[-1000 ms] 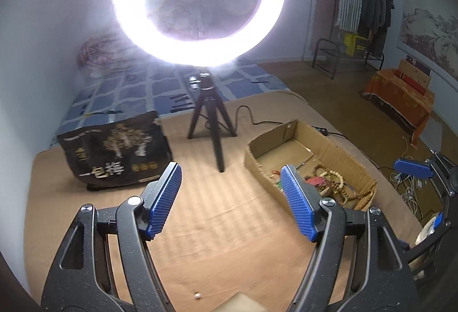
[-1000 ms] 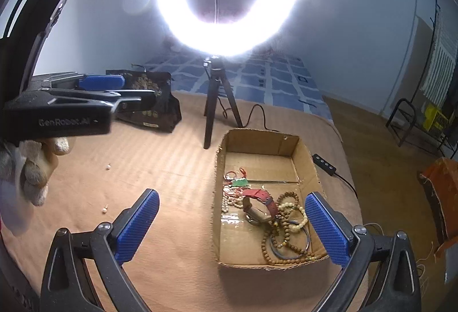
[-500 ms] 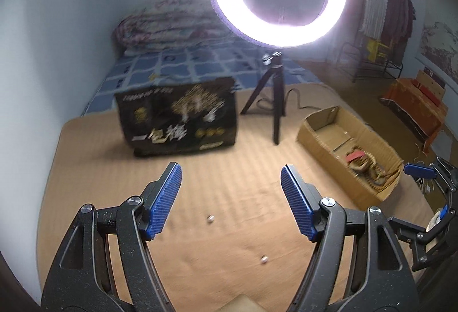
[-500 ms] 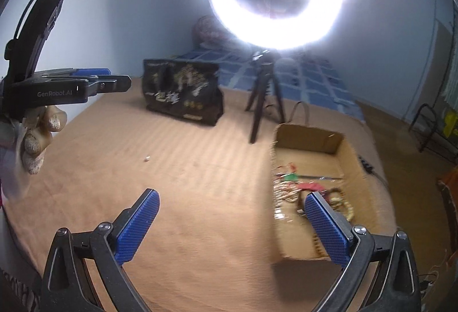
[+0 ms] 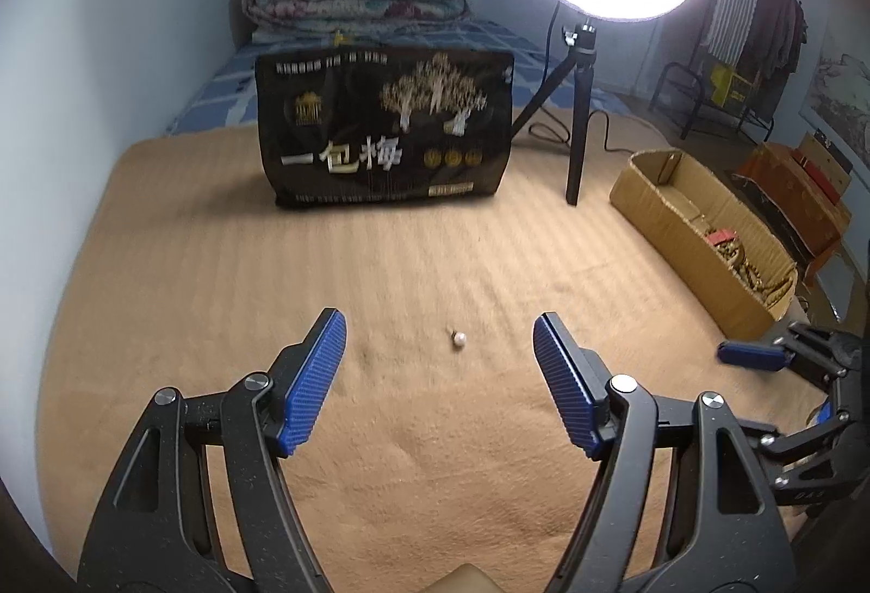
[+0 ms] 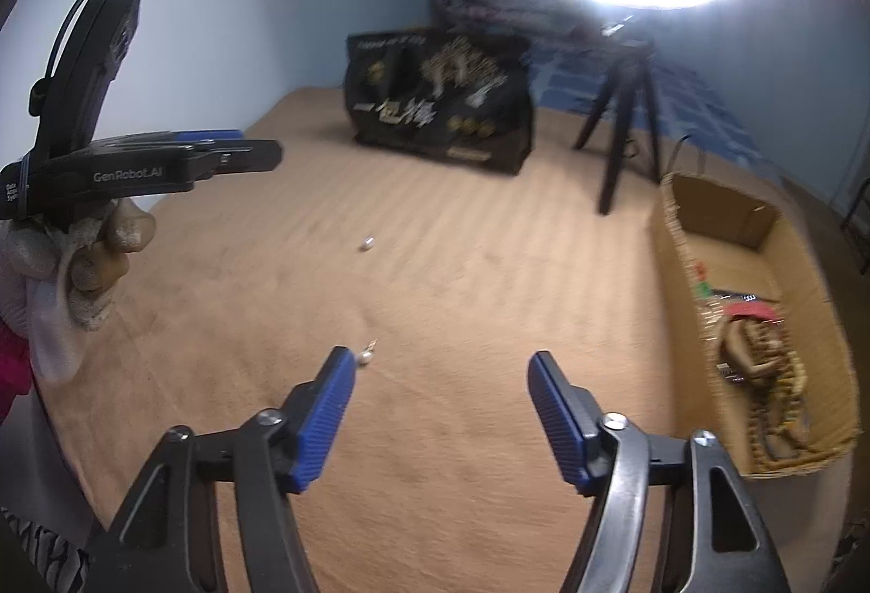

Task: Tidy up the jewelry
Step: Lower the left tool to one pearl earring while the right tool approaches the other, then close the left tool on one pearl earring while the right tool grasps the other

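A small pale pearl earring (image 5: 460, 338) lies on the tan blanket (image 5: 380, 267), ahead of the left tool (image 5: 439, 364), whose blue pads stand wide apart, empty. A second one (image 6: 365, 357) lies just beside the left pad of the right tool (image 6: 438, 405), also spread and empty; a third bead (image 6: 366, 243) lies farther off. The cardboard box (image 6: 756, 223) holds wooden bead strings (image 6: 772, 386) and a red strap. The black bag (image 5: 386, 125) reads "一包梅".
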`<state>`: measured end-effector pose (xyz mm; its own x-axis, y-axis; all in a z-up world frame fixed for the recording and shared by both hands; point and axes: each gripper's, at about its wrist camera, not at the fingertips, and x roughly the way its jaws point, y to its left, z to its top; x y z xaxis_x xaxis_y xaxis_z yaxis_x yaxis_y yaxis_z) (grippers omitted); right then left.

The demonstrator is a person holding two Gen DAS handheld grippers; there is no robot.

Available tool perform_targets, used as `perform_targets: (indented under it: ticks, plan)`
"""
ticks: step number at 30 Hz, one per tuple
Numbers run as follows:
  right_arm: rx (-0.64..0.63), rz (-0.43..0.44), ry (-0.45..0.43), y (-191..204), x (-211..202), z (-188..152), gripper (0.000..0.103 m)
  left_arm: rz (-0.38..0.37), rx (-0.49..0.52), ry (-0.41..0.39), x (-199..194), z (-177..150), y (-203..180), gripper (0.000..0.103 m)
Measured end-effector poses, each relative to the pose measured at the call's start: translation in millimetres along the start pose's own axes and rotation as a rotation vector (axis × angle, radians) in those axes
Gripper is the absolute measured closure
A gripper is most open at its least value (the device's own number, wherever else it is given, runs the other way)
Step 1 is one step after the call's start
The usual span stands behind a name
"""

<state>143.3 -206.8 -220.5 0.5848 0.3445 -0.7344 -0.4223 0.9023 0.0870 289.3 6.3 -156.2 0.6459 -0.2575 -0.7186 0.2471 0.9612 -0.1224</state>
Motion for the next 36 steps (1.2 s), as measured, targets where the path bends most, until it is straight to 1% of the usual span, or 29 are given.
perform_targets:
  ticks: [2,4,6,8,10,11,15,17,20,27,35,36]
  plan:
    - [0.001,0.026,0.02,5.0,11.0,-2.4,0.048,-0.019,-0.01,0.014,8.0,-5.4,2.7,0.029]
    - [-0.001,0.05,0.039,9.4,22.6,-5.0,0.051,-0.03,-0.013,0.026,16.2,-9.9,4.4,0.03]
    - [-0.006,0.057,0.048,13.3,32.2,-6.7,0.053,-0.043,-0.008,0.043,24.4,-15.3,4.1,0.04]
    - [-0.006,0.067,0.052,15.7,39.7,-7.7,0.058,-0.051,-0.004,0.06,32.8,-20.0,3.2,0.041]
    - [0.006,0.087,0.058,16.3,48.0,-8.9,0.061,-0.061,0.0,0.074,40.6,-24.1,2.8,0.044]
    - [0.01,0.094,0.061,16.6,50.9,-9.8,0.061,-0.067,0.003,0.084,46.2,-26.1,1.6,0.048]
    - [0.009,0.108,0.083,18.1,64.2,-13.2,0.066,-0.068,0.008,0.099,62.5,-28.4,-3.2,0.051]
    - [0.005,0.112,0.083,19.0,67.5,-14.1,0.068,-0.071,0.007,0.104,69.5,-27.2,-4.4,0.057]
    - [-0.002,0.118,0.081,20.2,70.9,-13.9,0.069,-0.059,0.009,0.108,80.3,-25.8,-5.2,0.058]
    - [-0.024,0.122,0.081,26.5,76.5,-12.0,0.071,-0.054,-0.01,0.116,97.3,-23.0,-2.4,0.061]
    - [-0.049,0.103,0.083,30.7,85.1,-7.5,0.078,-0.04,-0.002,0.116,106.5,-22.3,-3.2,0.065]
    - [-0.053,0.102,0.084,31.3,85.9,-7.0,0.079,-0.039,-0.001,0.117,107.6,-22.4,-3.9,0.067]
